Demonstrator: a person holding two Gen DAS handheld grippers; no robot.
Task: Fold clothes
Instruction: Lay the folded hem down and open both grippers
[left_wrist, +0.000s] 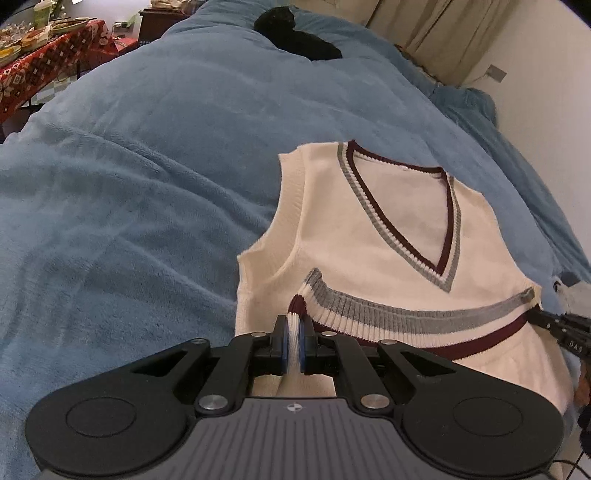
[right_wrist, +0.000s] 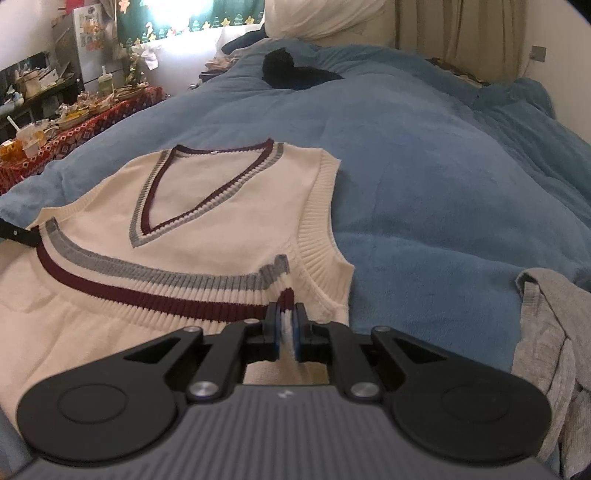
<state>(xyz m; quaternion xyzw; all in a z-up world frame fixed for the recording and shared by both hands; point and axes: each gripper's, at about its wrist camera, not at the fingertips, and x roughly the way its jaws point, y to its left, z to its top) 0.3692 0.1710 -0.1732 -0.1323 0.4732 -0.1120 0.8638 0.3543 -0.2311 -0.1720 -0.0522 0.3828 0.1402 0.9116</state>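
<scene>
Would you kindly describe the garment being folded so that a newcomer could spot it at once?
Start from the big blue blanket covering the bed. On its near part lies a cream sleeveless knit vest, its striped hem lifted toward the chest. Unlike the plain grey garment beside it, it has a V-neck edged in maroon and grey.

grey garment cut off at right edge, table clutter indistinct
</scene>
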